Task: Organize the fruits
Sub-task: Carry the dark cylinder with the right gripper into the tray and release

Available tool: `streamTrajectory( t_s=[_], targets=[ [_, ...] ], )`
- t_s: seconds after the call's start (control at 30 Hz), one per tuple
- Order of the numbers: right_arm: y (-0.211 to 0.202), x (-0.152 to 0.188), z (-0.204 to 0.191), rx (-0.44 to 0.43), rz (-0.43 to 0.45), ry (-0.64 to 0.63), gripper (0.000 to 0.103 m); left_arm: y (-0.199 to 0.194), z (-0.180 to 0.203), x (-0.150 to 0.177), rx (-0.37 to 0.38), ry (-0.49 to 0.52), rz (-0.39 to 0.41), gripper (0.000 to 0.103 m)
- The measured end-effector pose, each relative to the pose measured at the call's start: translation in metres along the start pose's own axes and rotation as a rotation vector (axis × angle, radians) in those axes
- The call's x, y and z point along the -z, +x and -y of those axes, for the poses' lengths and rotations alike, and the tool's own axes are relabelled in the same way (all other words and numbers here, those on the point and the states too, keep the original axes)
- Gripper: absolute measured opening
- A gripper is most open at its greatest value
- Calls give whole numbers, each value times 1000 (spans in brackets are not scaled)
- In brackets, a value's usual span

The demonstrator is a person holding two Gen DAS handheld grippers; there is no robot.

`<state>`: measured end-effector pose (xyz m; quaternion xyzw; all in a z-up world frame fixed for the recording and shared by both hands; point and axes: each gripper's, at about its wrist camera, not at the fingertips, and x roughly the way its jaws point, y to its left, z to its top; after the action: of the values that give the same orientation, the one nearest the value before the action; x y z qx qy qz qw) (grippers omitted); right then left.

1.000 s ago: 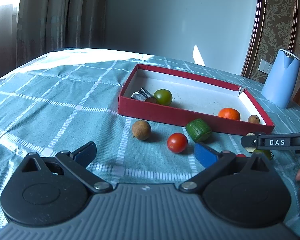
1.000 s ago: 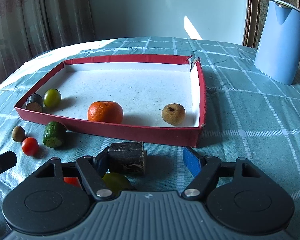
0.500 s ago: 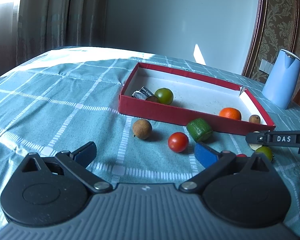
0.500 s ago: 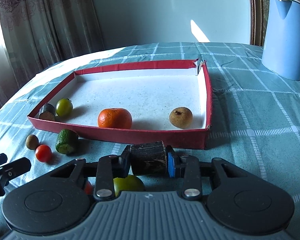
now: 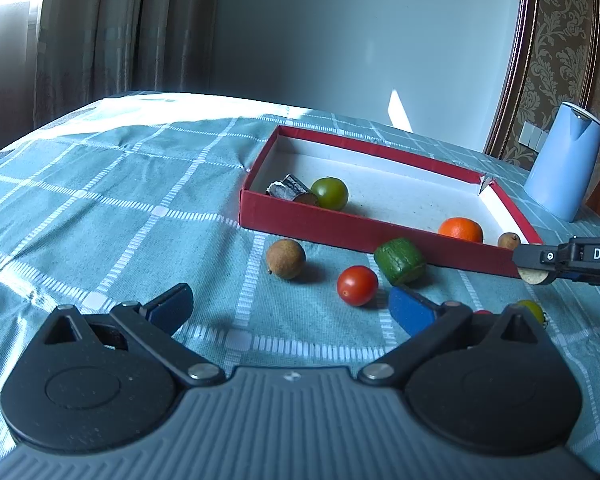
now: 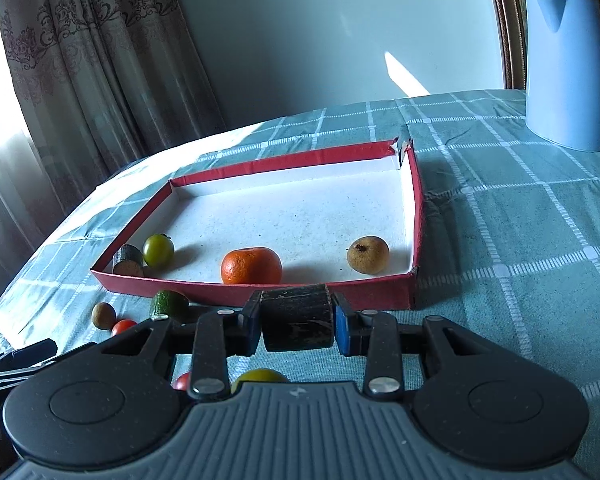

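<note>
The right hand-held gripper (image 5: 534,270) reads "DAS", cut off.

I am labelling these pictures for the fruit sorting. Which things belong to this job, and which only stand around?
Job:
right gripper, shut on dark cut piece
red tray
orange
green tomato
red tomato
avocado piece
brown fruit

Around:
blue kettle
curtain

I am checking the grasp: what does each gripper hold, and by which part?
The right gripper holds a dark cylindrical piece by its two flat ends. The left gripper is open and holds nothing.
</note>
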<state>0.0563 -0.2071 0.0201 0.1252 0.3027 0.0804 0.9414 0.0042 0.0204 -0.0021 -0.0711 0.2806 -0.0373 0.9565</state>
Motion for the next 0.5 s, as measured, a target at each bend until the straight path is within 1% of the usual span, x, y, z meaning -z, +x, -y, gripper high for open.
streamTrajectory(
  t_s=[0.2, 0.5],
  targets=[
    [-9, -11, -1, 5, 74, -23, 34, 0, 0, 0, -4, 0, -2, 103],
    [2, -19, 4, -4, 84, -19, 34, 2, 2, 0, -21, 6, -13, 103]
  ],
)
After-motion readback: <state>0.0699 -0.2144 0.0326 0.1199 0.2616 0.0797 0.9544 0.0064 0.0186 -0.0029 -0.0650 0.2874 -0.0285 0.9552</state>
